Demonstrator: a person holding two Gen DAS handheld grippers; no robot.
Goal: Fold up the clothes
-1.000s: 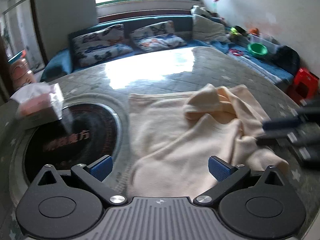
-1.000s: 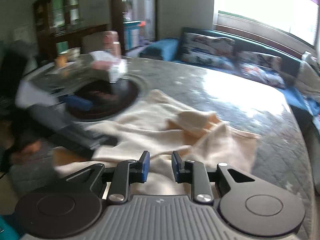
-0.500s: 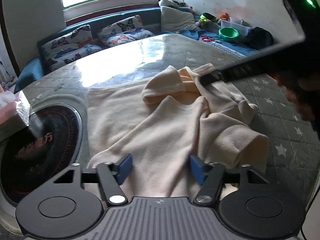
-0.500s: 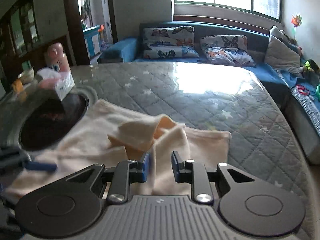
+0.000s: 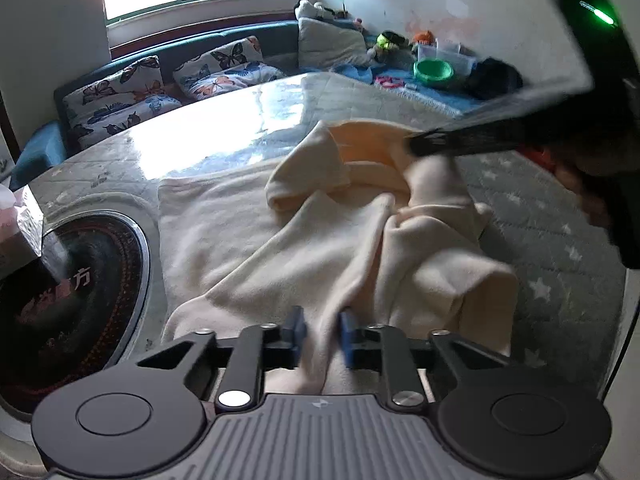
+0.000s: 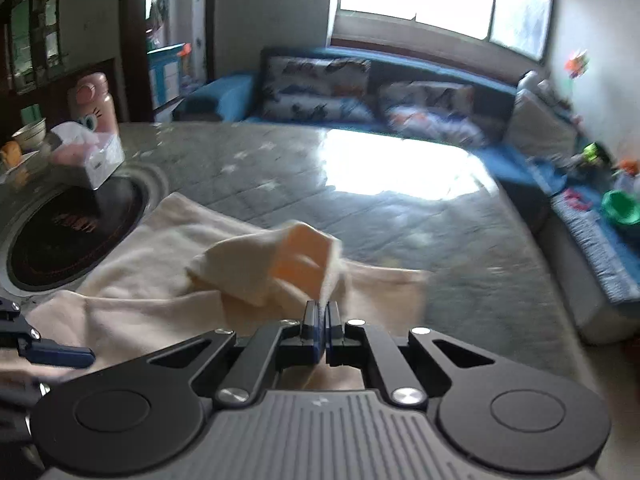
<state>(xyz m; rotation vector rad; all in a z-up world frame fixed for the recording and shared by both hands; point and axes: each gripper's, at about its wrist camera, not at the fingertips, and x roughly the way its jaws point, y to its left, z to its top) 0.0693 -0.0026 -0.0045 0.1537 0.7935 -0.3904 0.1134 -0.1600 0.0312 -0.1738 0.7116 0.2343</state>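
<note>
A cream garment (image 5: 304, 240) lies crumpled on the glass-topped round table (image 5: 240, 128), with a raised fold showing an orange inner side (image 5: 368, 148). My left gripper (image 5: 322, 338) is shut on a ridge of the garment's near edge. My right gripper (image 6: 322, 330) is shut on the garment at the raised fold (image 6: 296, 256) and lifts it. In the left wrist view the right gripper (image 5: 424, 146) reaches in from the right, blurred. In the right wrist view the left gripper's blue fingertip (image 6: 60, 356) shows at the lower left.
A black induction plate (image 5: 60, 292) is sunk into the table on the left, also in the right wrist view (image 6: 72, 236). A tissue box (image 6: 92, 156) and a pink bottle (image 6: 92, 100) stand beside it. A blue sofa with cushions (image 5: 168, 80) runs behind the table.
Both grippers have closed on the garment: the left from wide open to pinching the near edge, the right from a narrow gap to shut on the raised fold, which has lifted.
</note>
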